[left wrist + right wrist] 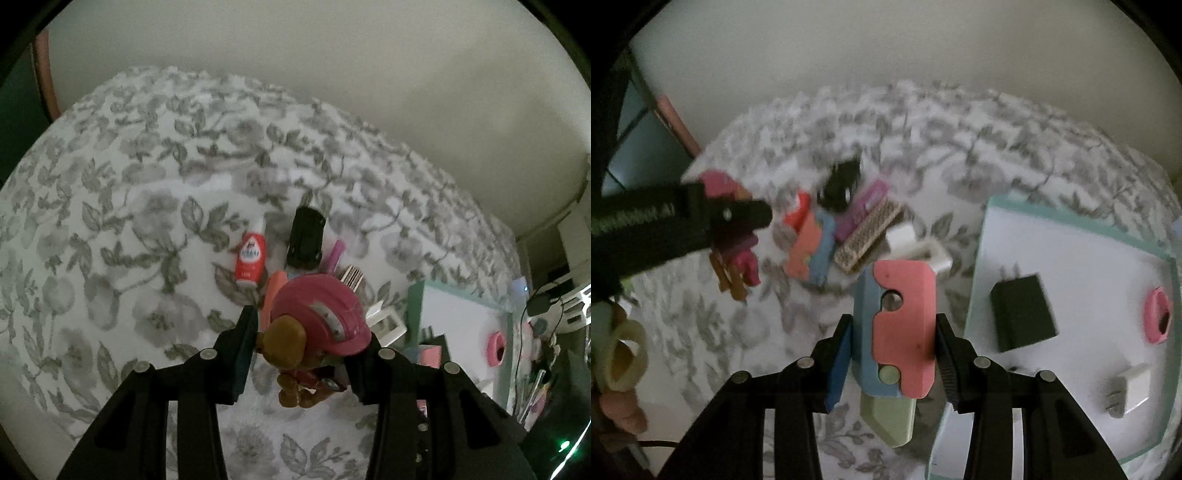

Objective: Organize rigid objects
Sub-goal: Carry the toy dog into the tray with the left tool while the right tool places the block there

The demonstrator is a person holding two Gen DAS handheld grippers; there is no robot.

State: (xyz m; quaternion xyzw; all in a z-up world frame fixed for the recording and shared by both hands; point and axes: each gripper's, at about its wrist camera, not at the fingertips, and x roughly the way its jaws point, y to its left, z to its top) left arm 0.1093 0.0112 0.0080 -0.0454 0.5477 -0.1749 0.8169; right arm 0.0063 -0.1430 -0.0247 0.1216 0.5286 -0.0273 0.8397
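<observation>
Right gripper [892, 354] clamps a pink-and-blue toy knife [897, 332] beside the tray [1082, 218]; left gripper [306, 354] grips a figurine [314, 332]. Advise lowering each squarely onto tray, clear of the charger [1021, 314].

1. The bedspread [122, 236] is white with a grey pattern of flowers and leaves.
2. The toy figure [314, 332] has a pink hat with a grey band and a brown body.
3. The small bottle [251, 260] on the left is red with white print and a white cap.
4. The toy car [306, 238] farther off is black.
5. The toy knife [895, 332] has a pink and blue handle and a pale green blade.
6. The tray [1086, 240] on the right is white inside with a mint-green rim.
7. In the tray, the charger [1021, 312] is black, the ring [1158, 315] pink and the plug [1132, 387] white.
8. The wall [332, 55] is plain cream.
</observation>
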